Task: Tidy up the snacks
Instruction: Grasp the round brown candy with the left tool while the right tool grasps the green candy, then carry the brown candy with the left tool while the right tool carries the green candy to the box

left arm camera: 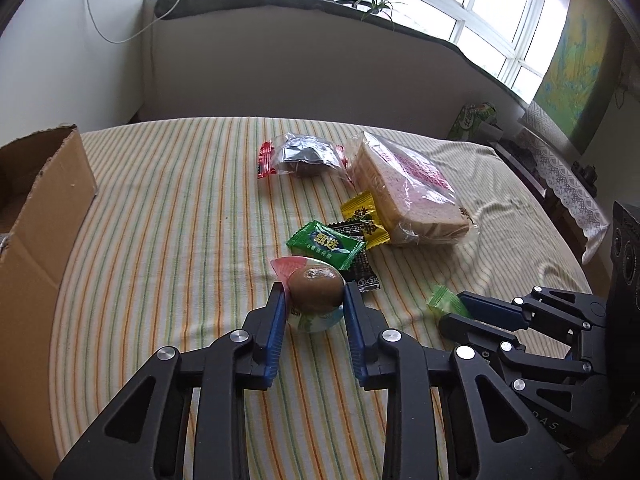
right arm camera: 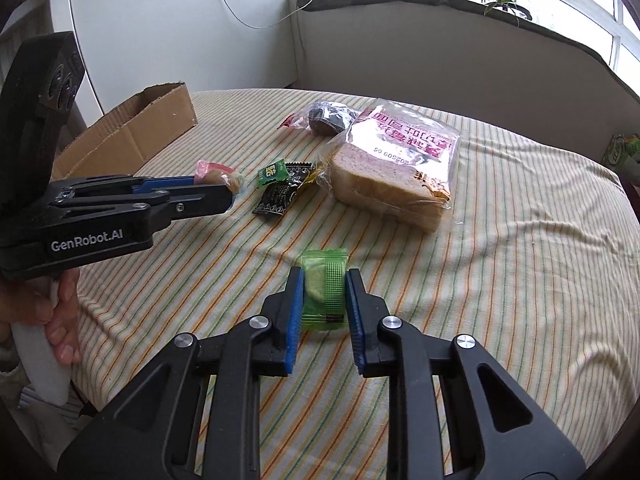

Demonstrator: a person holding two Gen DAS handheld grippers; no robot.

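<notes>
Two grippers on the striped desk [left arm camera: 160, 208]. Cardboard box [left arm camera: 36, 216] at 9 o'clock, bread bag [right arm camera: 394, 164] at 1. Left gripper [left arm camera: 314, 294] pinches a wrapped brown egg [left arm camera: 316, 286]; right gripper [right arm camera: 323, 280] pinches a green candy packet [right arm camera: 323, 286].
</notes>
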